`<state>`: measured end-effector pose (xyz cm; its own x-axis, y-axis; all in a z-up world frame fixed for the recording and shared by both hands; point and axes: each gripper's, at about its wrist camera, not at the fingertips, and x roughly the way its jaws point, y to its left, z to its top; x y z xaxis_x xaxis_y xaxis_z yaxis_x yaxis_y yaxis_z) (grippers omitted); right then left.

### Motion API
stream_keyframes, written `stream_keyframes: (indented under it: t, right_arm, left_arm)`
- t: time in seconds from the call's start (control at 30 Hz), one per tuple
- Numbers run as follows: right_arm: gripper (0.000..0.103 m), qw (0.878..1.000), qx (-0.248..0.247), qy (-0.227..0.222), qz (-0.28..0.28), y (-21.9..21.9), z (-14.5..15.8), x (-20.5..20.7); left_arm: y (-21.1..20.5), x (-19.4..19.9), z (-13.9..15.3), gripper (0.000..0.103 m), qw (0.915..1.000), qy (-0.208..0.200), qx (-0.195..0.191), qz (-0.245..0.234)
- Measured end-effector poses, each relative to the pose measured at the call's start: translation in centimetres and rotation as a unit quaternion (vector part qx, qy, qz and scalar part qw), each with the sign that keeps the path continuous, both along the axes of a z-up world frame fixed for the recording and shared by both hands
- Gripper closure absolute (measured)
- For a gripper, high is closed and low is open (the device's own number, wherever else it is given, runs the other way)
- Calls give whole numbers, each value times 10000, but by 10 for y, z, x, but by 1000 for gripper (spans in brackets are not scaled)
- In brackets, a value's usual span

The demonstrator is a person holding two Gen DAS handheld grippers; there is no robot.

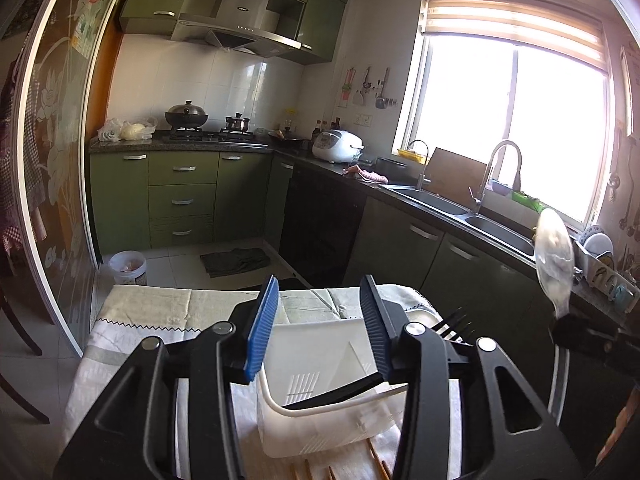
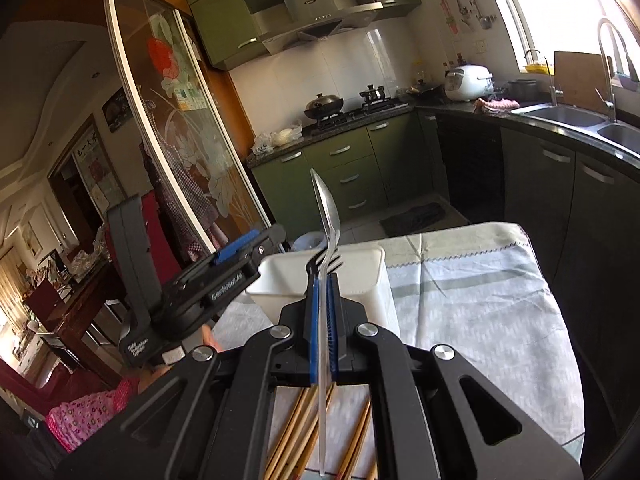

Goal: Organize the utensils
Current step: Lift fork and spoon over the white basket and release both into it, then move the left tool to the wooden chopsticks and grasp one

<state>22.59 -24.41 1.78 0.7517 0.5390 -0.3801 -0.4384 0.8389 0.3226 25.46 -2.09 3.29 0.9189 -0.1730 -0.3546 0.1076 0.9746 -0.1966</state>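
Note:
My left gripper (image 1: 320, 282) stands open just above a white utensil holder (image 1: 320, 360) on the clothed table. A black fork (image 1: 456, 322) lies slanted in the holder, its handle running under my right-hand finger with no pad pressing on it. In the right wrist view my right gripper (image 2: 323, 280) is shut on the handle of a clear spoon (image 2: 326, 216), whose bowl points up and away. The holder (image 2: 360, 276) sits right behind it, with the fork tines (image 2: 316, 266) poking over its rim. The left gripper (image 2: 256, 246) hovers at the holder's left. Several wooden chopsticks (image 2: 296, 432) lie on the table beneath.
A pale patterned cloth (image 2: 480, 300) covers the table. Dark counter cabinets and a double sink (image 1: 460, 208) run along the right, close to the table edge. A white bin (image 1: 128, 266) and a floor mat (image 1: 236, 260) lie beyond. A pink sleeve (image 2: 88, 412) shows at lower left.

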Motion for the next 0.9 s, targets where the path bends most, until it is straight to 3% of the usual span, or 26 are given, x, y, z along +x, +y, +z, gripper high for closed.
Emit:
stream_keyframes:
  t: [0.17,0.3,0.5,0.77,0.9]
  right_arm:
    - [98,9955,110,-773,-545,17,22,37]
    - [98,9884,-32,-1205,-927,36,19,67]
    - [98,9909,-185,-921,-962,52,-17,96]
    - [98,9879,-532,-1142,-899,52,-47,66]
    - [93,9890,-698,-988,-856,51,-59,62]
  left_arm:
    - [17,-38,15,58,9997,-160,-85,155]
    - [30,-66,21,54,9993,-268,6,271]
    - [52,-81,21,53,9992,-110,-57,389]
    - [48,-78,14,53,9995,82,-12,304]
    - [39,-71,12,53,9996,217,-7,202]
